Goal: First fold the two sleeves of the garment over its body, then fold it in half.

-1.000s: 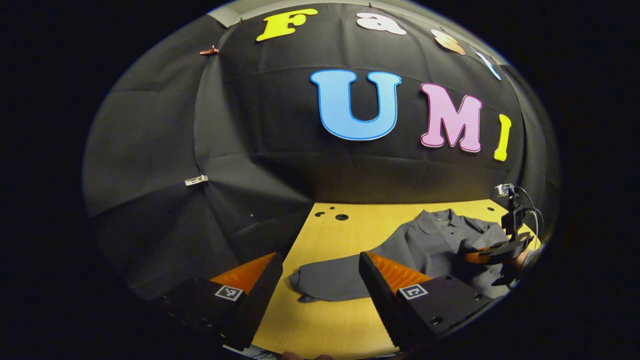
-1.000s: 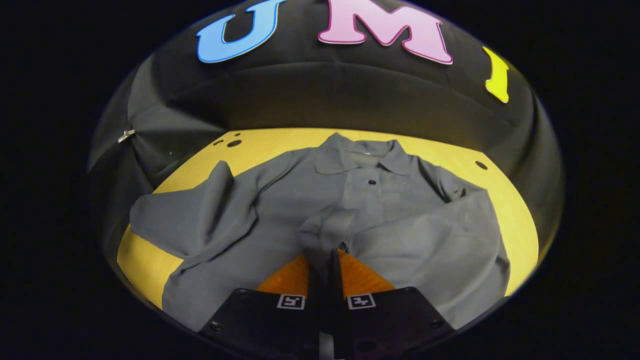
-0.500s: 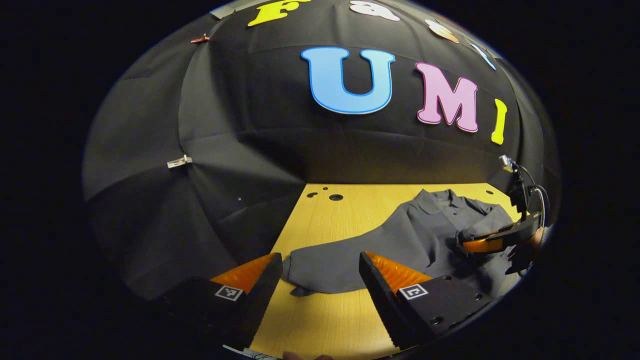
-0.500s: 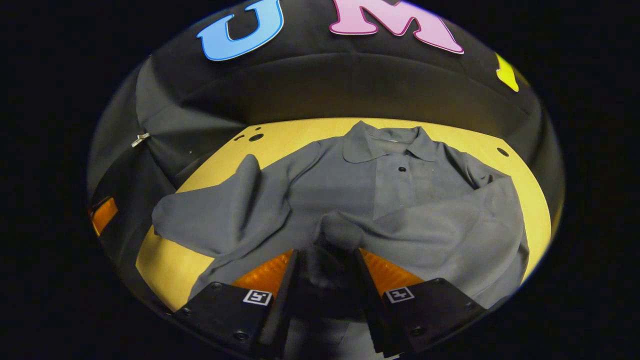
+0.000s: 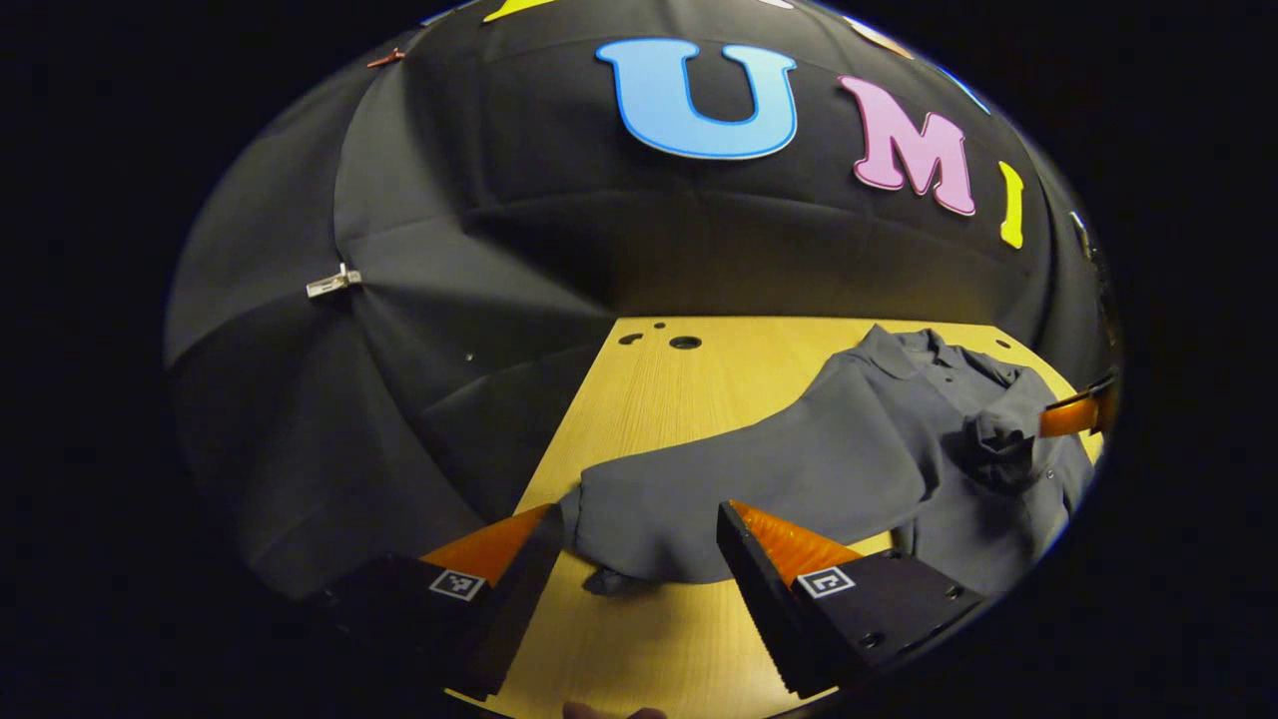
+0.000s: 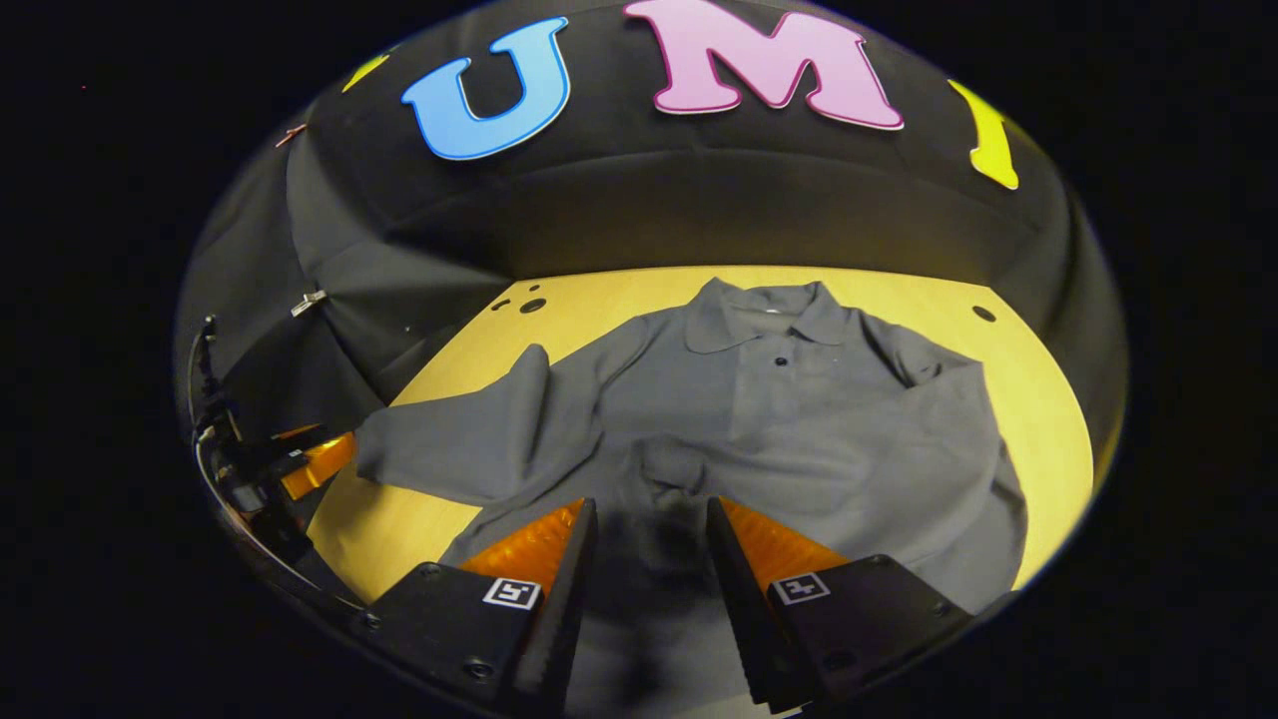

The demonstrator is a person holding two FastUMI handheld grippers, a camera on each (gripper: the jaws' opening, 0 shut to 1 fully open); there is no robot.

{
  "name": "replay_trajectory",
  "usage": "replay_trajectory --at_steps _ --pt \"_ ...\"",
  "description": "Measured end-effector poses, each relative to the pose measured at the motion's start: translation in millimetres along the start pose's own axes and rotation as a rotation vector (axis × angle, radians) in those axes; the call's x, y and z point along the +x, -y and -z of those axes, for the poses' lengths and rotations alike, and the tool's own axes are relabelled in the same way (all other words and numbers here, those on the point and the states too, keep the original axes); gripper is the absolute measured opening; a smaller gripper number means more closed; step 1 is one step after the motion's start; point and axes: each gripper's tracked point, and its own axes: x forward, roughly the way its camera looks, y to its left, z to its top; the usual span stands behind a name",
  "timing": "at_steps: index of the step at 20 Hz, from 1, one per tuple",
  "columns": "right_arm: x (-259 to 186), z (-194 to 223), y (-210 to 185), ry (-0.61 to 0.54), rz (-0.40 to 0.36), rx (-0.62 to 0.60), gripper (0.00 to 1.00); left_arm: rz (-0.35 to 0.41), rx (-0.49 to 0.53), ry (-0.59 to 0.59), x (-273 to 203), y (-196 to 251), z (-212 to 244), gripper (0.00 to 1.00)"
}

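Two handheld tools work over a dark grey, long-sleeved polo shirt (image 6: 799, 419) spread flat on a yellow wooden counter (image 6: 1038, 399), its collar toward the black cloth wall.

In the right gripper view, the right tool (image 6: 651, 529) hovers above the lower middle of the shirt with its fingers apart, holding nothing. The right sleeve (image 6: 859, 474) lies folded across the shirt's body, its cuff resting on the cloth just beyond the parted fingers. The left sleeve (image 6: 459, 449) stretches outward over the counter, away from the body. The left tool (image 6: 319, 461) shows at the far left edge, just beside that sleeve's end.

In the left gripper view, the left tool (image 5: 639, 534) has its fingers wide apart, one on each side of the left sleeve's (image 5: 699, 499) cuff end; whether either finger touches the cloth cannot be told. The sleeve runs from there up to the shirt's (image 5: 919, 429) shoulder. A finger of the right tool (image 5: 1073, 414) shows at the right edge, over the bunched cuff of the folded sleeve. Several small round holes (image 5: 685, 343) sit in the counter near the wall.
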Motion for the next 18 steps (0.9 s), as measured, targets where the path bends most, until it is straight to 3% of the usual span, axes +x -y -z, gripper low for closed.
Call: replay_trajectory --at_steps 12,15,18 --pt "-92 19 92 0.012 0.164 0.073 0.7 -0.039 0.002 -0.176 63 -10 40 0.99" --pt "-103 25 107 0.009 0.182 0.088 0.7 0.02 -0.009 -0.215 61 1 47 0.99" --pt "-109 24 120 0.018 0.185 0.105 0.71 0.053 0.017 -0.251 63 16 42 0.47"
